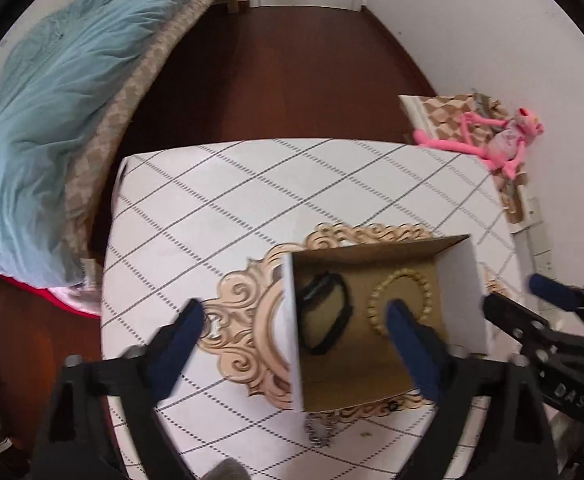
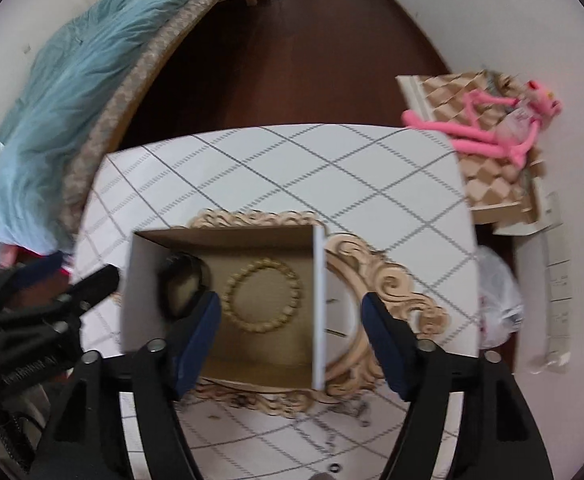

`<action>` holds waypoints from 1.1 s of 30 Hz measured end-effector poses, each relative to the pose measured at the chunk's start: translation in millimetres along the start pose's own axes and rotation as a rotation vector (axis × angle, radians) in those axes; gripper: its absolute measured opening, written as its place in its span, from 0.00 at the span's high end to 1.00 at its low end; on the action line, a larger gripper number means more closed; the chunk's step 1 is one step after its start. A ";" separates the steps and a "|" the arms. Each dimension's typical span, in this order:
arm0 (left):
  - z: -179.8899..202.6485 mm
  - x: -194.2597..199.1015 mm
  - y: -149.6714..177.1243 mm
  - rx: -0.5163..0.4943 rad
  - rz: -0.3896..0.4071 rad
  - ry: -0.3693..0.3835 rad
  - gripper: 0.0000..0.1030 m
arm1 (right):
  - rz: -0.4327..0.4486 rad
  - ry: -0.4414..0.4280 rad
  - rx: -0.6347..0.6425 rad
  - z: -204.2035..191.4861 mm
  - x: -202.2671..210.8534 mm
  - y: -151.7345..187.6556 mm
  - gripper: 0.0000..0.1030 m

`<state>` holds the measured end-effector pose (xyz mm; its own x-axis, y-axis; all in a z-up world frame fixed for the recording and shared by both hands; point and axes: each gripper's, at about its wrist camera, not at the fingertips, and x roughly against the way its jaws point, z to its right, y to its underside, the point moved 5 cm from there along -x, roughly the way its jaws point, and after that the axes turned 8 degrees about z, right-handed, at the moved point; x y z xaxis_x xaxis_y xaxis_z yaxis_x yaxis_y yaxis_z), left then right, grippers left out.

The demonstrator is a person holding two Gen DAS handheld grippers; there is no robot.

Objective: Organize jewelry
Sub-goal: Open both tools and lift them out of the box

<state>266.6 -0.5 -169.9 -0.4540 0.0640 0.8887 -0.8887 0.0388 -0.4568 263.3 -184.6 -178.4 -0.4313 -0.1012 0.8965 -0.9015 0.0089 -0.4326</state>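
Note:
An open cardboard box (image 1: 466,292) (image 2: 319,304) with white outer walls stands on the table over an ornate beige emblem. Inside lie a black bracelet (image 1: 326,314) (image 2: 182,288) and a gold beaded bracelet (image 1: 398,296) (image 2: 263,296). A thin silver chain (image 1: 319,432) (image 2: 332,436) lies on the table in front of the box. My left gripper (image 1: 292,344) is open and empty, its jaws straddling the box's left wall. My right gripper (image 2: 292,336) is open and empty, straddling the right wall. Each gripper shows at the edge of the other's view.
The table (image 1: 232,208) (image 2: 332,168) has a white cloth with a diamond grid. A bed with a blue quilt (image 1: 52,112) is at the left. A pink plush toy (image 1: 500,144) (image 2: 504,128) lies on a checkered pad at the right. A plastic bag (image 2: 496,300) sits beside the table.

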 end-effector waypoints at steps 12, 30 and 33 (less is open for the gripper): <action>-8.6 7.0 33.8 -0.003 0.083 -0.101 0.01 | 0.011 0.112 0.031 1.9 -12.8 49.7 0.05; -13.0 99.3 47.4 0.022 0.221 -0.137 0.01 | 0.188 0.142 0.007 -6.7 83.6 58.2 0.05; -13.5 116.5 50.8 0.026 0.242 -0.127 0.01 | 0.217 0.139 0.015 -11.4 102.2 60.6 0.05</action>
<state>169.5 22.3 -90.1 -0.6562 -0.0578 0.7524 -0.7541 0.0122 -0.6567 164.2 -183.1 -111.9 -0.6159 0.0396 0.7868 -0.7874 0.0005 -0.6164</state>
